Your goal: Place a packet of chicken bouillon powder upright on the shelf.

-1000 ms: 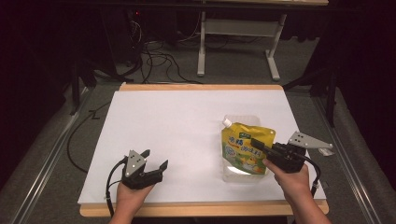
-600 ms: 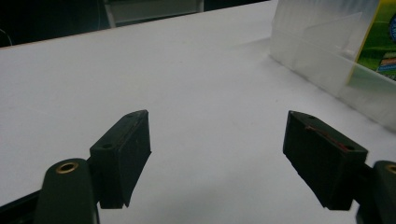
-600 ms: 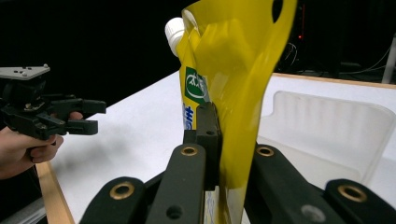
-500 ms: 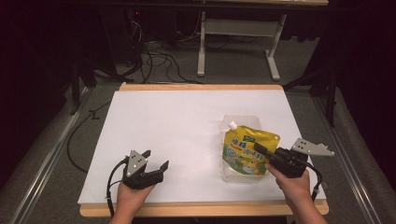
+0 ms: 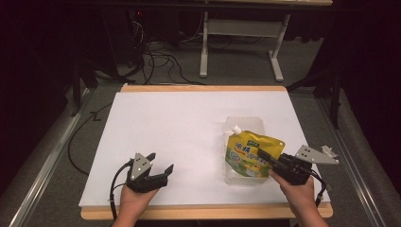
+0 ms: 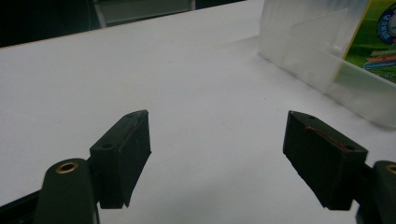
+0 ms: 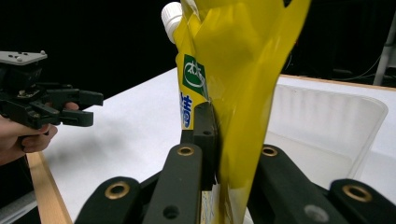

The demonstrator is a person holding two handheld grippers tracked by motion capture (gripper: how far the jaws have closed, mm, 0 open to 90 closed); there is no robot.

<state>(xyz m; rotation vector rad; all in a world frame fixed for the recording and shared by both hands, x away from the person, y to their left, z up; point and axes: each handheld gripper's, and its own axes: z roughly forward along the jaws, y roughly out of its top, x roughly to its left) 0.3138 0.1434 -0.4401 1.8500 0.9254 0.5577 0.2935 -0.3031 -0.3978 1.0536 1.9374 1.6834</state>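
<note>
Over by the desk's (image 5: 189,118) right edge, toward the near corner, the right gripper (image 5: 267,158) has its jaws clamped tight on a yellow spouted pouch (image 5: 248,151), the foil creased between them in the right gripper view. The pouch sits over a clear plastic container (image 5: 243,124), and I can't quite tell whether its bottom rests inside or hangs just above. Near the desk's front-left corner the left gripper (image 5: 161,163) is held low over the white surface, jaws spread wide with nothing between them.
</note>
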